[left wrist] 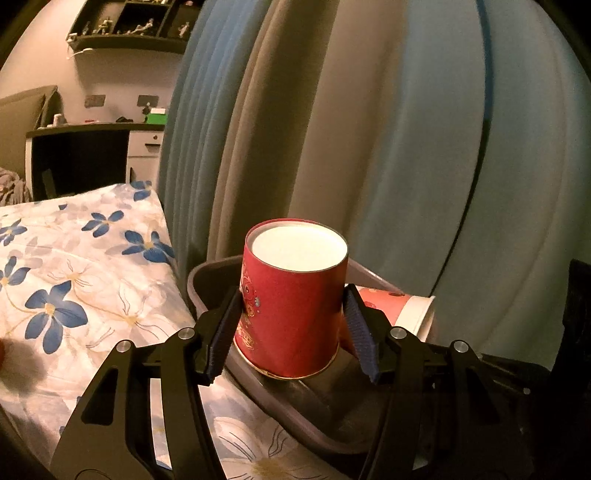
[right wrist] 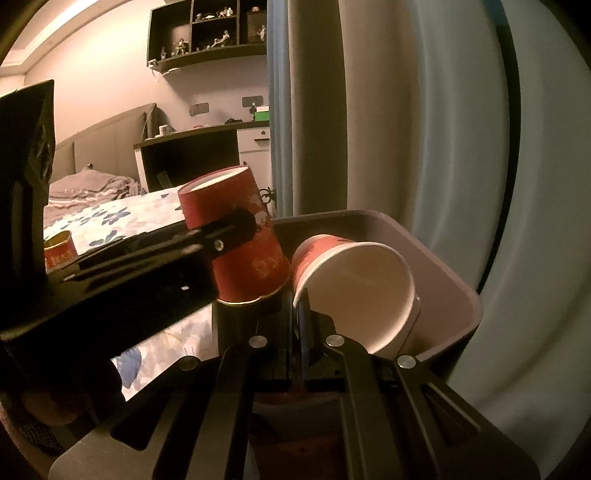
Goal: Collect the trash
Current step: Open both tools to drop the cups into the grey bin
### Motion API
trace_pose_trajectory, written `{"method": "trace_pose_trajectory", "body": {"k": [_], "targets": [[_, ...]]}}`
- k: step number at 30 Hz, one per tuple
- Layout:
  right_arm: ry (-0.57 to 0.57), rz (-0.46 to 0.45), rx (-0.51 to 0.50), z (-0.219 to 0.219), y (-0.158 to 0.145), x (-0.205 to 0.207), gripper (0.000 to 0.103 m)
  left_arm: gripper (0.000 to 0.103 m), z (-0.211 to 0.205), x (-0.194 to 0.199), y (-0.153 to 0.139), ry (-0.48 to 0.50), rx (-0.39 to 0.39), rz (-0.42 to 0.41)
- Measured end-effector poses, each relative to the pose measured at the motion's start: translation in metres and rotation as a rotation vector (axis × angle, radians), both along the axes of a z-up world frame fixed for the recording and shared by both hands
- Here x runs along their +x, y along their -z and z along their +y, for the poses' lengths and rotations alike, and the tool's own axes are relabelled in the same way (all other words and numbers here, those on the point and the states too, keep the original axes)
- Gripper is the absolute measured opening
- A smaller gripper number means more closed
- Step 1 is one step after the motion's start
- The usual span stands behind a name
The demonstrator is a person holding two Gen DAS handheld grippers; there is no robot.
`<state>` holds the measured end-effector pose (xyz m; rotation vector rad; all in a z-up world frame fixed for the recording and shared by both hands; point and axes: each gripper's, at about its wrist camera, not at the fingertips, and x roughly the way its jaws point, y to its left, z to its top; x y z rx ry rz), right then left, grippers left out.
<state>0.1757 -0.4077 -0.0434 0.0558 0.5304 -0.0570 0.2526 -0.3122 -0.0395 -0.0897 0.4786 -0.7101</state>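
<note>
A red paper cup [left wrist: 291, 314] hangs upside down, white base up, with my left gripper [left wrist: 293, 293] shut on its sides over the rim of a dark bin [left wrist: 207, 275]. In the right wrist view one left finger [right wrist: 236, 229] crosses this cup [right wrist: 255, 258]. A second red cup [right wrist: 362, 291], white inside, lies tilted with its mouth toward the camera above the bin [right wrist: 450, 266]. My right gripper [right wrist: 300, 314] is shut on that cup's rim. The same cup [left wrist: 399, 310] shows behind the right pad in the left wrist view.
A bed with a blue-flowered sheet [left wrist: 85, 277] lies left of the bin. Another red cup [right wrist: 59, 251] stands on the bed [right wrist: 92, 218]. Pale curtains [left wrist: 369, 147] hang just behind the bin. A dark desk [right wrist: 192, 155] and wall shelves [right wrist: 207, 33] are at the back.
</note>
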Motion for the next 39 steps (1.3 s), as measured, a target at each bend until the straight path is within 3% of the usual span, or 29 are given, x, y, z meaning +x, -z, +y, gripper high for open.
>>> {"method": "trace_pose_trajectory", "body": {"k": [19, 26, 29, 31, 32, 33, 37, 39], "targets": [[0.012, 0.039, 0.008, -0.005, 0.008, 0.007, 0.004, 0.058, -0.01, 0.003, 0.01, 0.034, 0.017, 0.042], [0.021, 0.046, 0.001, -0.005, 0.01, 0.008, 0.005, 0.073, -0.005, 0.004, 0.013, 0.027, 0.021, 0.059], [0.025, 0.051, 0.002, -0.006, 0.011, 0.009, 0.009, 0.082, -0.002, 0.005, 0.013, 0.007, 0.025, 0.063], [0.025, 0.054, 0.003, -0.006, 0.012, 0.008, 0.02, 0.087, 0.001, 0.005, 0.013, -0.006, 0.019, 0.067], [0.031, 0.052, 0.0, -0.006, 0.012, 0.008, 0.032, 0.089, 0.003, 0.005, 0.012, -0.011, 0.015, 0.07], [0.033, 0.049, -0.001, -0.006, 0.012, 0.008, 0.036, 0.09, 0.005, 0.005, 0.012, -0.019, 0.014, 0.069], [0.041, 0.043, -0.015, -0.005, 0.01, 0.007, 0.037, 0.092, 0.013, 0.004, 0.01, -0.05, 0.018, 0.071], [0.051, 0.038, -0.019, -0.006, 0.009, 0.005, 0.044, 0.094, 0.019, 0.001, 0.008, -0.07, 0.021, 0.068]]}}
